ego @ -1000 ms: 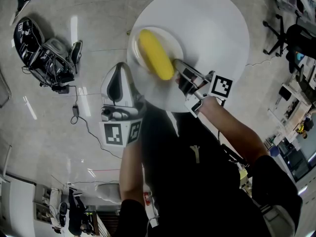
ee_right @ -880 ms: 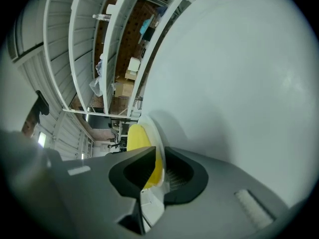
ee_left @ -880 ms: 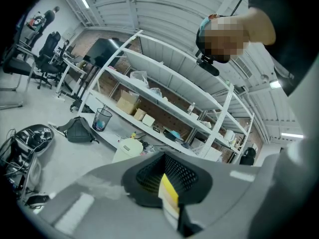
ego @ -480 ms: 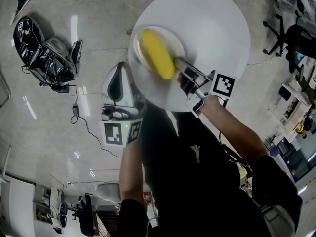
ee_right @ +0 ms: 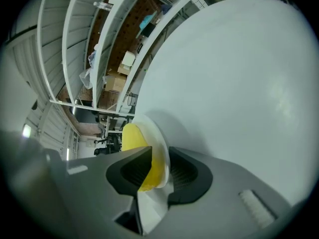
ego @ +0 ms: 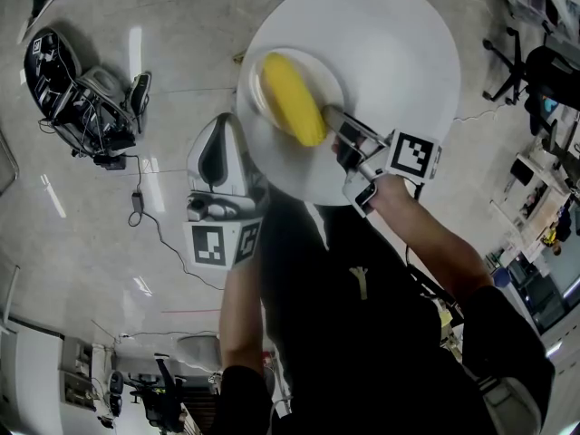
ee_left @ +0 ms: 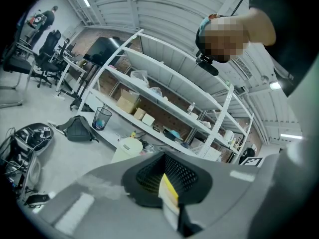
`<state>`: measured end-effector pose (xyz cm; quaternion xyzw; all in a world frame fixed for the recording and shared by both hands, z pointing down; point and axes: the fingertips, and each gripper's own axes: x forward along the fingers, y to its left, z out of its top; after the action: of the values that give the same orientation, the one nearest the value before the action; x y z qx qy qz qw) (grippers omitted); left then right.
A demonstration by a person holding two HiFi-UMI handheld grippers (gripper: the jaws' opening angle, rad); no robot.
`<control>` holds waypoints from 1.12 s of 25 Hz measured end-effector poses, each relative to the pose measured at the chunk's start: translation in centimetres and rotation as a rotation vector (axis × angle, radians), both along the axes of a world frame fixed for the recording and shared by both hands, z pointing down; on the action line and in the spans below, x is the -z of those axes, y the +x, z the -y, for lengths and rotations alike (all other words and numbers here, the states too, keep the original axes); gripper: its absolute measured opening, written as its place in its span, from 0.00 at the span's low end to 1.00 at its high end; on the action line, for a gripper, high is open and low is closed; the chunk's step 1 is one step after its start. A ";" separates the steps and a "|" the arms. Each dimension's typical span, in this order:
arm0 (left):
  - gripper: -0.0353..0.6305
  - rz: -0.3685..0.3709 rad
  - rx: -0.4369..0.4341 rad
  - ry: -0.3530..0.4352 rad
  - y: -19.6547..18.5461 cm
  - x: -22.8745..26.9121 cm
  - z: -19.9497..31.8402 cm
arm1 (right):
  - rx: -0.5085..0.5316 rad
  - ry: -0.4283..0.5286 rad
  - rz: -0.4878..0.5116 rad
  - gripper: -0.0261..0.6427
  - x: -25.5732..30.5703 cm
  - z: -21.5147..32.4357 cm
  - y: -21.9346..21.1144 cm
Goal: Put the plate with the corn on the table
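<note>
A white plate with a yellow corn cob lies on the left part of the round white table. My right gripper sits at the plate's near rim. Its jaws have just been opening and now stand open. In the right gripper view the plate's rim and the end of the corn lie between the pads of the right gripper without being pressed. My left gripper hangs beside the table's left edge over the floor, its jaws together on nothing.
Dark gear with cables lies on the floor at the left. An office chair stands at the right. Metal shelving with boxes shows in the left gripper view. The table's right half is bare.
The right gripper's jaws have opened around the plate's rim. Plate and corn have shifted a little to the right. The left gripper has not moved.
</note>
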<state>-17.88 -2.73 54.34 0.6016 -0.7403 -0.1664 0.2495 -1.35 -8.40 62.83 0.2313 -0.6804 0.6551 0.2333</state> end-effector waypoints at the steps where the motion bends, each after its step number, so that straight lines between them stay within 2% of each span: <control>1: 0.06 0.002 -0.002 -0.001 0.0 -0.1 -0.1 | 0.009 0.006 -0.004 0.20 0.0 0.0 -0.1; 6: 0.06 0.000 0.001 -0.003 -0.1 -0.2 -0.1 | 0.032 0.017 -0.010 0.21 0.1 0.0 -0.6; 15: 0.06 -0.005 -0.007 -0.002 0.2 -0.1 0.2 | 0.100 0.053 -0.091 0.22 0.1 0.0 0.3; 28: 0.06 -0.008 -0.013 0.000 0.0 -0.4 0.2 | 0.219 0.097 -0.098 0.27 0.2 0.2 0.4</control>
<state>-17.84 -2.89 54.71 0.6057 -0.7354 -0.1672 0.2537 -0.95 -8.57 62.62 0.1982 -0.7204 0.5798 0.3249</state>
